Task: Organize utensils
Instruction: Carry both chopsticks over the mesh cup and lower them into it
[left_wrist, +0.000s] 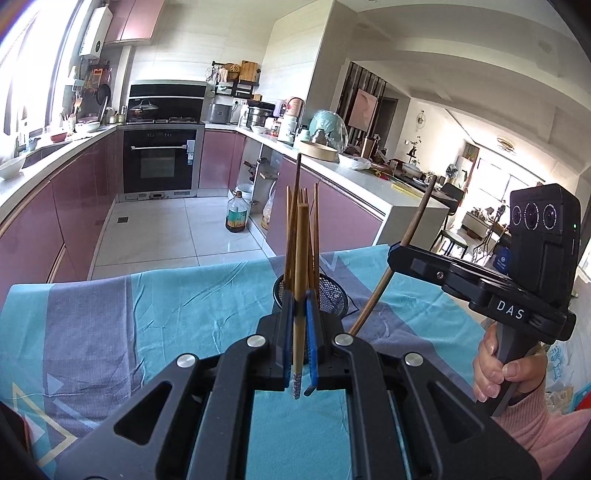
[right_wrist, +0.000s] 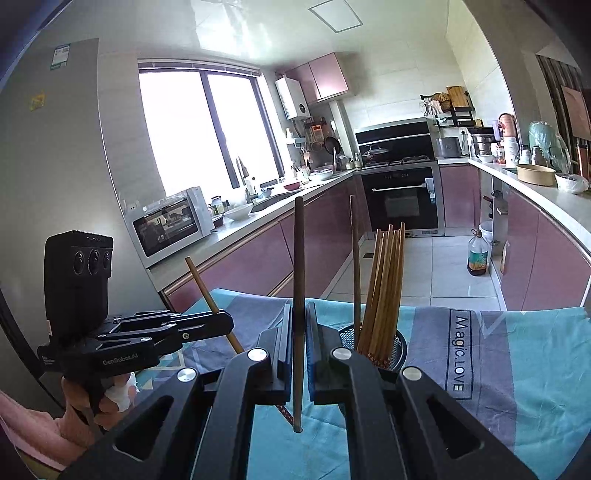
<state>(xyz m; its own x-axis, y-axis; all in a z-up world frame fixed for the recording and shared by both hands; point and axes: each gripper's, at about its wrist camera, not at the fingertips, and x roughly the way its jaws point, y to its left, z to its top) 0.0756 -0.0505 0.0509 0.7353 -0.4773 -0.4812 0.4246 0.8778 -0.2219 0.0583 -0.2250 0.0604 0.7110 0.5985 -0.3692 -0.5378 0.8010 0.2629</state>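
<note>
Holding upright: left gripper (left_wrist: 300, 321) pinches 1 light bamboo chopstick (left_wrist: 301, 258); right gripper (right_wrist: 298, 332) pinches 1 dark wooden chopstick (right_wrist: 298, 295). Both above teal-and-grey cloth (right_wrist: 517, 350), near black mesh holder (right_wrist: 400, 350) of brown chopsticks (right_wrist: 384, 280).

Both wrist views face the kitchen, sharing the mesh holder (left_wrist: 332, 291).
</note>
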